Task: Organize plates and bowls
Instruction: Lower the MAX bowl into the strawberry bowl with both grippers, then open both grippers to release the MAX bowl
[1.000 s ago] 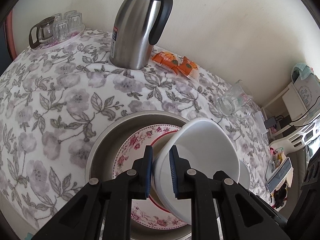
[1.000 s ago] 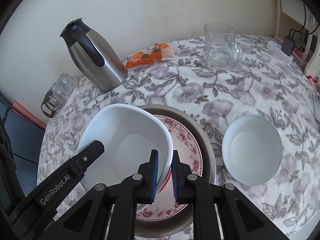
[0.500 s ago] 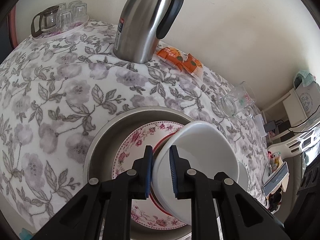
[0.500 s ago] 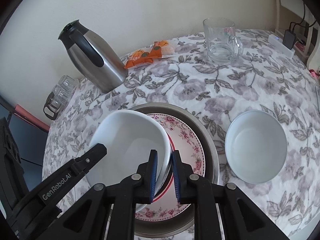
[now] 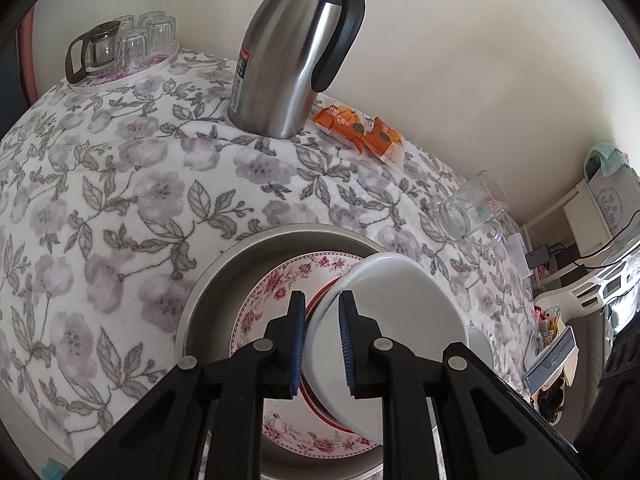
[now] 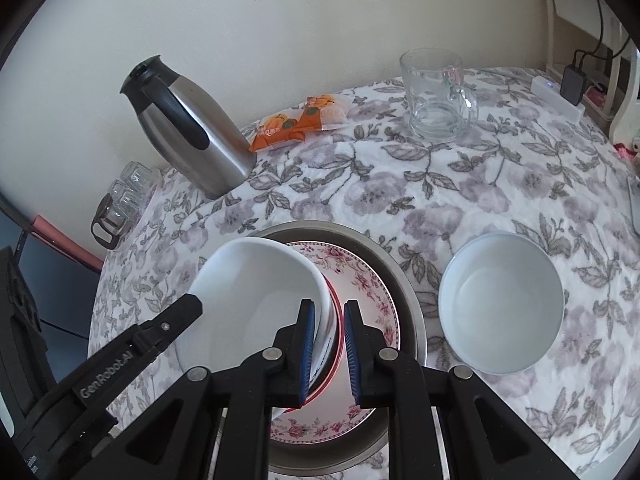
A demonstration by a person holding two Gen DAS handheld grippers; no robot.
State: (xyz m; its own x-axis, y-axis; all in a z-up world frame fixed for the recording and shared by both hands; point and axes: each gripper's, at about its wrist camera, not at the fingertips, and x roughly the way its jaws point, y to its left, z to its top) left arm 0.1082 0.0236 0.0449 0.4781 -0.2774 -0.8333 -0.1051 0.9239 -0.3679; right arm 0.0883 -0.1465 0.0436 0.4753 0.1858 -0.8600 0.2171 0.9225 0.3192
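Note:
A large white bowl (image 5: 392,312) (image 6: 256,292) hangs tilted over a floral plate (image 5: 276,292) (image 6: 372,296). The plate lies inside a round metal pan (image 5: 216,288) (image 6: 408,292). My left gripper (image 5: 321,300) is shut on the bowl's rim on one side. My right gripper (image 6: 329,308) is shut on the opposite rim. In the right wrist view the left gripper's finger (image 6: 176,320) shows at the bowl's left edge. A second, smaller white bowl (image 6: 500,304) stands upright on the cloth to the right of the pan. Whether the held bowl touches the plate I cannot tell.
A steel thermos jug (image 5: 296,52) (image 6: 188,128) stands by the wall, with orange snack packets (image 5: 360,132) (image 6: 296,124) beside it. A glass mug (image 6: 436,96) is at the far right, and a tray of small glasses (image 5: 120,48) at the far left. A floral cloth covers the table.
Both grippers keep their hold on the large bowl. The bowl has shifted only slightly over the plate; nothing else has moved.

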